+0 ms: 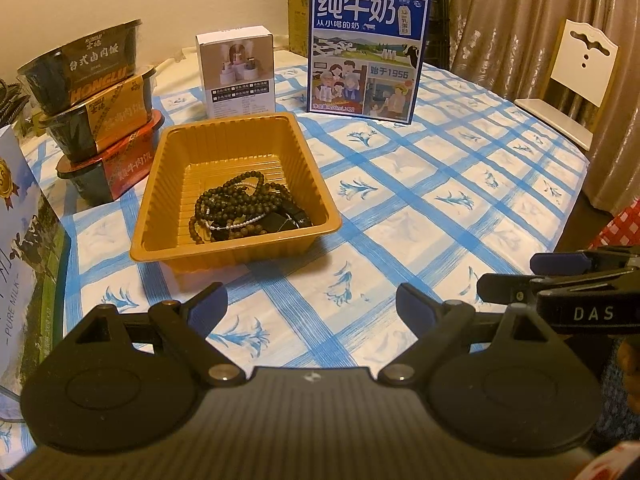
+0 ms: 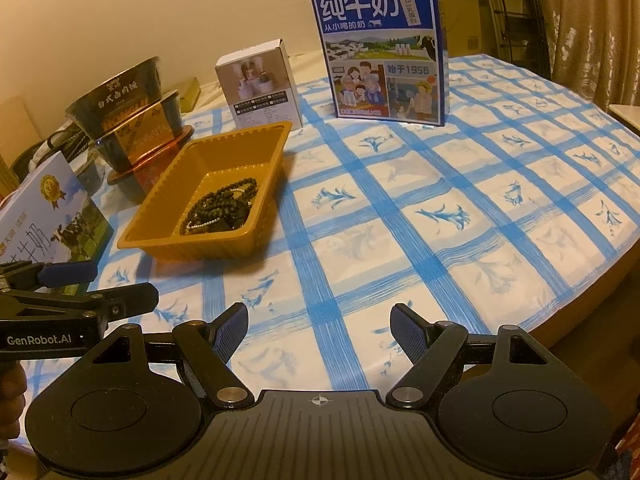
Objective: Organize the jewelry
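**Both grippers held apart and empty before a tray of beads**

Nearest the lens, the left gripper (image 1: pixel 312 304) was seen with its blue-padded fingers (image 1: pixel 208 306) spread wide and nothing between them; the right gripper (image 2: pixel 319 326) was likewise spread wide and empty. Each was caught side-on at the edge of the other's view, cut off by the frame, "DAS" being readable on the right one and "GenRobot.AI" on the left one.

The jewelry (image 1: pixel 244 210), a tangle of dark bead strands with a pale thin chain across it, was found in the near right corner of the orange tray (image 1: pixel 160 216), on the blue-checked tablecloth (image 1: pixel 420 208). A black item was partly buried under the beads and could not be identified.

The blue milk carton (image 1: pixel 366 52) was marked "纯牛奶" and "始于1956"; its smaller print could not be read. A white box (image 1: pixel 238 74) bore small blurred text. On the stacked bowls (image 1: pixel 100 120) "HONGLU" and "台式卤肉饭" were legible; the lower labels were dim. A second carton (image 1: pixel 24 264), cut off at the left edge, showed "PURE MILK" in the left wrist view only, while its gold medal and cows were shown more fully in the right wrist view. A white chair (image 1: pixel 576 80) was shown in the left wrist view alone
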Tool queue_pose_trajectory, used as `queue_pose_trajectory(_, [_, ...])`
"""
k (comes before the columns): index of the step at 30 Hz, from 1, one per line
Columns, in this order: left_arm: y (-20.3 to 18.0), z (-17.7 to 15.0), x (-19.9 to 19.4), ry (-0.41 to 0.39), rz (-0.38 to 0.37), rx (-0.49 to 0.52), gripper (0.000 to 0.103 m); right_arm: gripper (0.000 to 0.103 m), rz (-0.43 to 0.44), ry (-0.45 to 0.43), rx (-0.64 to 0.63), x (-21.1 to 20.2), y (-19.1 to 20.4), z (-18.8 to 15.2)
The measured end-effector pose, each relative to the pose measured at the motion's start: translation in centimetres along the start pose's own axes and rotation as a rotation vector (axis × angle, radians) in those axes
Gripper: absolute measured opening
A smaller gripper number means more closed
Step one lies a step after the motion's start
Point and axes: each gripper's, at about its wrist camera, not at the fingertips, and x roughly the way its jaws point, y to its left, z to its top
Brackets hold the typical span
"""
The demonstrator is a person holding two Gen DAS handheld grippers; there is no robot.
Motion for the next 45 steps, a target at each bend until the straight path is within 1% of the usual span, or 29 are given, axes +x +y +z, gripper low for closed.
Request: queue_pose_trajectory(45, [-0.48,0.22,-0.18,-0.009,-0.012,0.008,0.09,0.078,-0.004,0.003,0.003,0.11,-0.07,-0.13])
